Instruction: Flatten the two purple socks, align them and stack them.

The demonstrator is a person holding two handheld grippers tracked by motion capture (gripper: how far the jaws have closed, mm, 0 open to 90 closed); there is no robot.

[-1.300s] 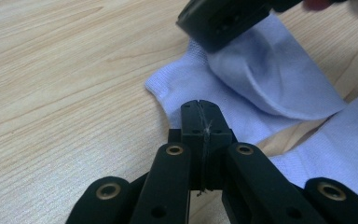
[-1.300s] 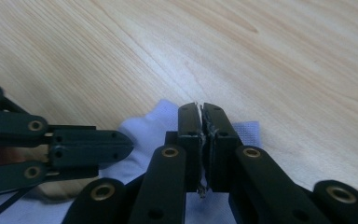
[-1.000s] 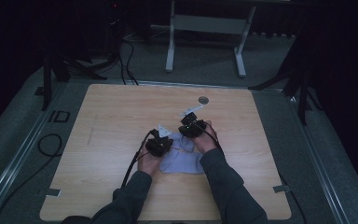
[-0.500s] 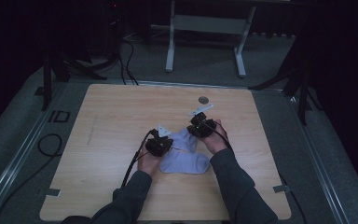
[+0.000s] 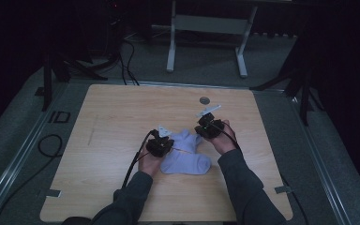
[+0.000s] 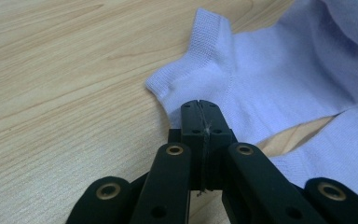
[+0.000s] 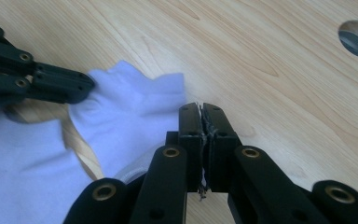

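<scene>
Pale lilac sock fabric (image 5: 187, 158) lies bunched on the wooden table (image 5: 122, 108), between the person's two hands. My left gripper (image 5: 161, 143) sits at its left end. In the left gripper view its jaws (image 6: 200, 105) are shut, with the tips resting over the sock (image 6: 279, 70) near a ribbed cuff. No fabric shows between them. My right gripper (image 5: 209, 125) is at the sock's far right corner. In its own view the jaws (image 7: 201, 108) are shut at the edge of the sock (image 7: 130, 116), which stretches toward them. The left gripper (image 7: 86, 86) also touches the fabric there.
A round hole (image 5: 204, 100) is set in the table just beyond my right gripper; it appears as the hole (image 7: 356, 39) in the right gripper view. A cable (image 5: 133, 164) trails back from the left gripper. Bare wood surrounds the sock. A metal stand (image 5: 206, 28) is on the floor beyond the table.
My right gripper has moved right and away from the left one, rising slightly. The sock's corner has drawn out with it. The left gripper has stayed put.
</scene>
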